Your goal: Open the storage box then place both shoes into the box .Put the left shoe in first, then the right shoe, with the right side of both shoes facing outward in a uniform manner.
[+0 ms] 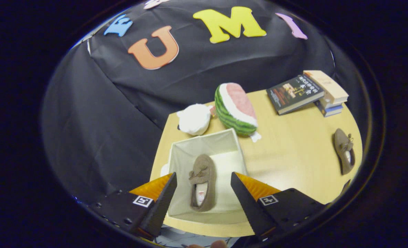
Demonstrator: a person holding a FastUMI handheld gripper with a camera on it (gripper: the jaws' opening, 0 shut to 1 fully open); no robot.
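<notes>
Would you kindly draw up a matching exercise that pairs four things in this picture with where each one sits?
Things:
1. shoe with a bow
2. second shoe
3. watermelon plush
4. stack of books

Places:
A. on the bare table, far off to the right of the storage box
B. inside the storage box, between the open fingers of the hand-held gripper
C. at the table's far right corner
D. just beyond the storage box, beside a white bundle

Pairs: 1-B, 2-A, 3-D, 4-C
</notes>
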